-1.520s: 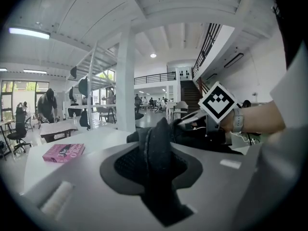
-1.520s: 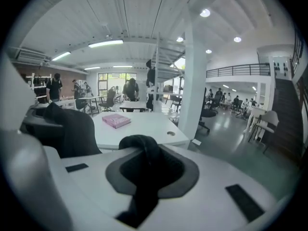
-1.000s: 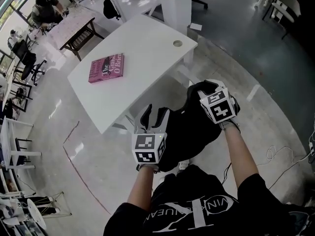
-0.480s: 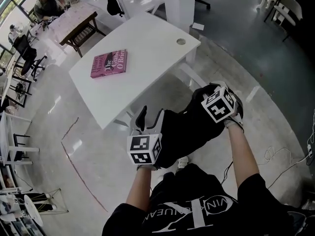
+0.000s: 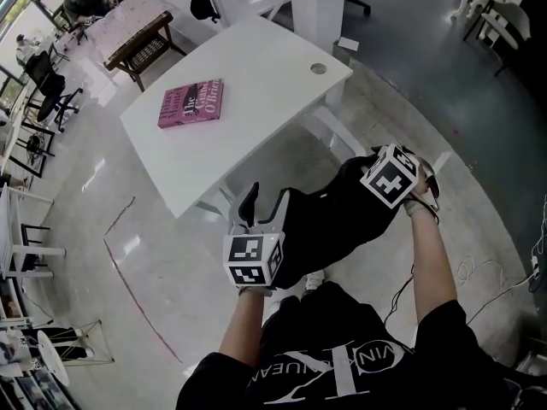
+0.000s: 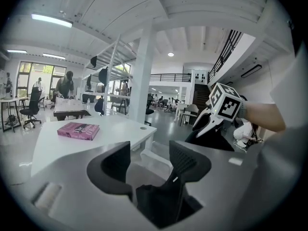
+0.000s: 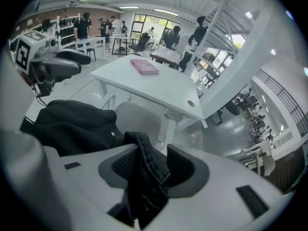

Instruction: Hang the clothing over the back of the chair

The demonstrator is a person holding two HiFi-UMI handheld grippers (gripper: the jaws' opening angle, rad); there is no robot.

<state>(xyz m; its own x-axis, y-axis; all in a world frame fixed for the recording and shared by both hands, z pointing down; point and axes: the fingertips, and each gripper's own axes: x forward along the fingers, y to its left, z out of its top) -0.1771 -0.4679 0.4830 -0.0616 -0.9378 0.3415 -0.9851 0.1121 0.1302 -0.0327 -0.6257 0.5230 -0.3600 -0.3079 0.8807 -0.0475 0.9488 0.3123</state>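
A black garment (image 5: 329, 225) is spread between my two grippers, bunched over a pale chair (image 7: 138, 120) that it mostly hides in the head view. My left gripper (image 5: 266, 207) holds its jaws apart at the garment's left end. A fold of the cloth (image 6: 161, 201) lies deep between them against the right finger, and the pads do not press on it. At the garment's right end, my right gripper (image 5: 382, 162) points steeply down with its jaws opening. A seamed strip of the cloth (image 7: 147, 177) hangs loose between them.
A white table (image 5: 256, 75) with a pink book (image 5: 190, 103) stands just beyond the chair. A white pillar (image 5: 318, 2) rises behind it. Cables (image 5: 479, 272) lie on the floor at the right. People sit at far tables (image 5: 128, 32) at the upper left.
My right gripper has moved to the right and a little lower and has rolled, and the garment has spread out with it. The left gripper has hardly moved.
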